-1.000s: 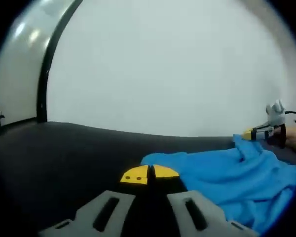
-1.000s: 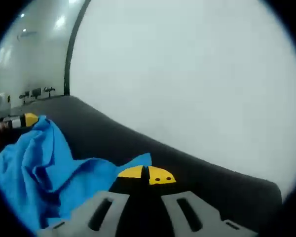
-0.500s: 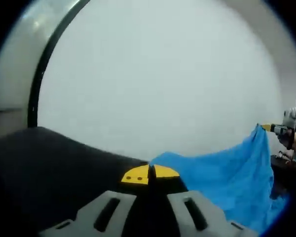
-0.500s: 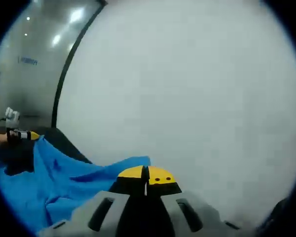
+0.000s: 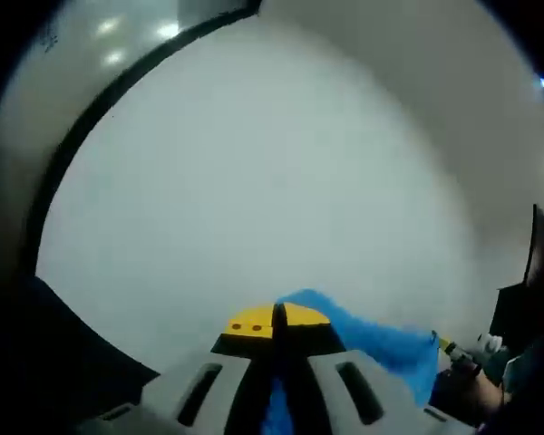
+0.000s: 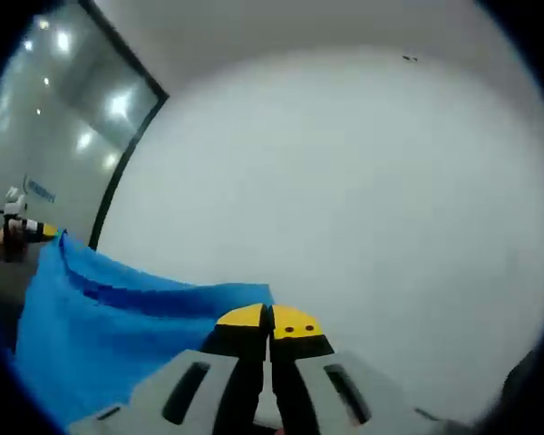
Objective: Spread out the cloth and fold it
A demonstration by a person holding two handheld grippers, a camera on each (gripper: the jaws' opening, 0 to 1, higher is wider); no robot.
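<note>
Presently, item one: the blue fabric cloth (image 6: 118, 335), held up off any surface and stretched as a sheet between the two hand-held tools. In the right gripper view it hangs broad and fairly flat, with soft creases along its upper edge, running from the near jaws across to the far left. In the left gripper view the same cloth (image 5: 381, 349) shows as a narrower band leading away to the right, with a strip of it dropping between the grey jaw bodies at the bottom.

Item two: the left gripper (image 5: 274, 322), grey-bodied with yellow tips. Its jaws are pressed together, the yellow pads meeting on a corner of the cloth. The same tool appears small at the far left of the right gripper view (image 6: 45, 233), pinching the cloth's far upper corner, with part of a person's hand behind it.

Item three: the right gripper (image 6: 270, 320), same make. Its jaws are likewise closed tight, with the cloth's edge caught at the yellow tips. It appears small at the lower right of the left gripper view (image 5: 442, 345), at the cloth's far corner.

Item four: a plain white wall (image 6: 344, 199), bordered by a dark curved frame (image 5: 91, 118), with glossy panelling reflecting ceiling lights beyond.
</note>
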